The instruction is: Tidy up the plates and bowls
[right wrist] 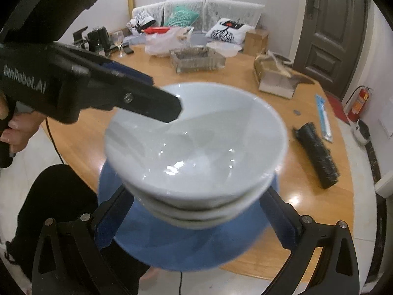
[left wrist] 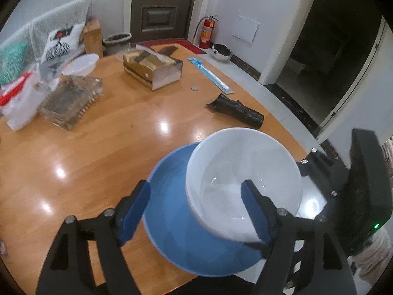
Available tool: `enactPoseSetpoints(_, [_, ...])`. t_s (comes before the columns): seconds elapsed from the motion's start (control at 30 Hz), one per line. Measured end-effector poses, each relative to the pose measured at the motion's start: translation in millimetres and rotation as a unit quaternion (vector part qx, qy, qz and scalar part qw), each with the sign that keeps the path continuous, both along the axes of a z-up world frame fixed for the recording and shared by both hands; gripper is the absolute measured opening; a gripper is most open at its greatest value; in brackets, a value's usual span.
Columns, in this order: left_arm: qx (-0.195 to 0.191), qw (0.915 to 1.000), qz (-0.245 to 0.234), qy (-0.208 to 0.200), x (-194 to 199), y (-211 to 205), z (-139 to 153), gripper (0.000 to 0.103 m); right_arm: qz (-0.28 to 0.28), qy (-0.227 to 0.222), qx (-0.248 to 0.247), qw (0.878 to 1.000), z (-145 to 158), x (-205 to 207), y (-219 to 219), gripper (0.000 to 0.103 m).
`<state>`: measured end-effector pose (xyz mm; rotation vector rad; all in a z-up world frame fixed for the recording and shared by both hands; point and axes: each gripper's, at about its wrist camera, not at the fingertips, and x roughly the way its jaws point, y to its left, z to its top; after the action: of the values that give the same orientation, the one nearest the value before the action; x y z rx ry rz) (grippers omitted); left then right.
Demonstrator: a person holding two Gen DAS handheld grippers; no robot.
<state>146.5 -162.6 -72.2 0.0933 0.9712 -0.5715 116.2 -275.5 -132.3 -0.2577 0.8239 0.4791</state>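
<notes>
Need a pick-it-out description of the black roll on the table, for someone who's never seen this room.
Start at the round wooden table and go to its edge on the side of the red fire extinguisher. Just beyond the white bowls stacked on the blue plate lies the black roll. It is the only dark, crinkly cylinder there, lying flat, with a pale blue strip further out along the same edge.

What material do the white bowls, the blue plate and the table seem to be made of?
White bowls: probably glazed ceramic, glossy with sharp light spots.
Blue plate: likely ceramic also, with a smoother, duller sheen; blur leaves it open.
Table: wood or wood-look laminate, lacquered, with visible plank lines and bright lamp reflections.
</notes>
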Motion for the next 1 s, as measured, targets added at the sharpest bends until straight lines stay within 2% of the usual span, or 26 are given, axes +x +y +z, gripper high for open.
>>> enactPoseSetpoints(0.07, [0.005, 0.9998, 0.007, -0.016, -6.7, 2.5, 6.7, 0.085, -0.002, -0.010, 0.000, 1.000, 8.4, -5.5, -3.9, 0.101])
enactPoseSetpoints(0.3, [0.010, 0.9983, 0.022, -0.052, -26.8, 12.6, 24.2, 0.089, -0.020, -0.049, 0.004, 0.999, 39.1, -22.2, -14.8, 0.102])
enactPoseSetpoints(0.37, [0.004, 0.9974, 0.029, -0.067, -33.2, 16.7, 30.5, 0.100, -0.029, -0.065, 0.010, 0.997, 49.0, -25.8, -18.9, 0.102])
enactPoseSetpoints(0.4, [0.002, 0.9967, 0.033, -0.075, -36.4, 19.0, 33.5, 0.102, -0.033, -0.071, 0.011, 0.997, 52.7, -27.7, -20.9, 0.102])
enactPoseSetpoints(0.57, [-0.002, 0.9923, 0.062, -0.107, -47.1, 32.0, 45.9, 0.102, -0.057, -0.102, 0.020, 0.993, 66.4, -32.5, -31.2, 0.102])
enactPoseSetpoints(0.73, [-0.014, 0.9825, 0.110, -0.149, -59.6, 49.2, 56.1, 0.102, -0.079, -0.157, 0.045, 0.984, 79.5, -40.7, -35.1, 0.102])
enactPoseSetpoints(0.93, [-0.017, 0.9667, 0.168, -0.192, -72.8, 67.5, 63.4, 0.102, -0.082, -0.180, 0.080, 0.977, 94.2, -43.6, -28.1, 0.102])
enactPoseSetpoints(1.0, [-0.016, 0.9588, 0.189, -0.212, -79.1, 74.3, 67.0, 0.102, -0.079, -0.195, 0.083, 0.974, 101.2, -45.8, -22.5, 0.102])
